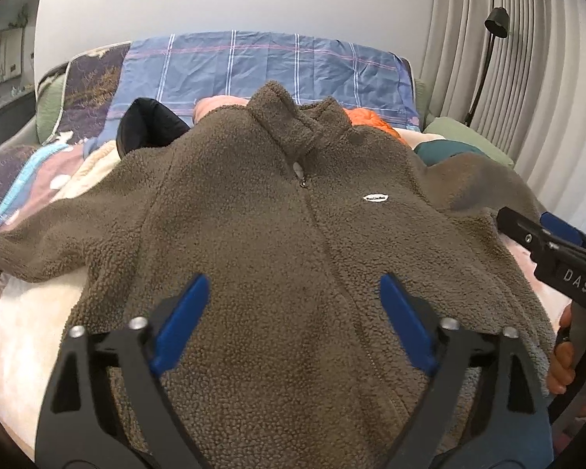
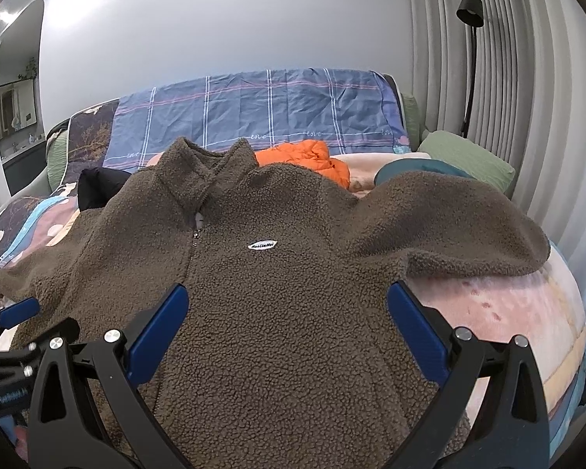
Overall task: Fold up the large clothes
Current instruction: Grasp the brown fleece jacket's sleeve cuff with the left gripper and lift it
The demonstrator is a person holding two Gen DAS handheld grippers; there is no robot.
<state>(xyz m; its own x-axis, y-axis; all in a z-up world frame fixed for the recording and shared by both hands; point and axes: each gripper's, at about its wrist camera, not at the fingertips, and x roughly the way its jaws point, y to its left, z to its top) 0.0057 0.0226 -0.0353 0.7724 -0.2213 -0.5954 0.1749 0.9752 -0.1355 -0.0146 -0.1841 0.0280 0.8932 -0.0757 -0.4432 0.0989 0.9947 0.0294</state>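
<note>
Lying spread face-up on the bed [image 2: 527, 312], the brown fleece jacket [image 1: 277, 234] fills the space ahead of both tools, collar at the far end and hem nearest the cameras. The left gripper [image 1: 295, 293] hangs over the lower front of the jacket with its blue fingers [image 1: 183, 316] spread wide and nothing between them. The right gripper [image 2: 287, 305] is likewise spread apart above the jacket's right half, empty.

Only the left wrist view shows the other tool from outside: it comes in from the right edge, a hand [image 1: 566, 355] wrapped around its handle, with the white letters "DAS" on its black body. Only the right wrist view shows the whole right sleeve [image 2: 449, 226], bent and draped beyond the right finger, and the word "love" repeated along the blue plaid sheet [image 2: 254, 113] far ahead.

A small white oval chest label [image 2: 263, 245] carries dark lettering too small to read. An orange garment [image 2: 312, 156] lies just past the collar, and a black floor lamp [image 2: 470, 11] stands by the curtains.
</note>
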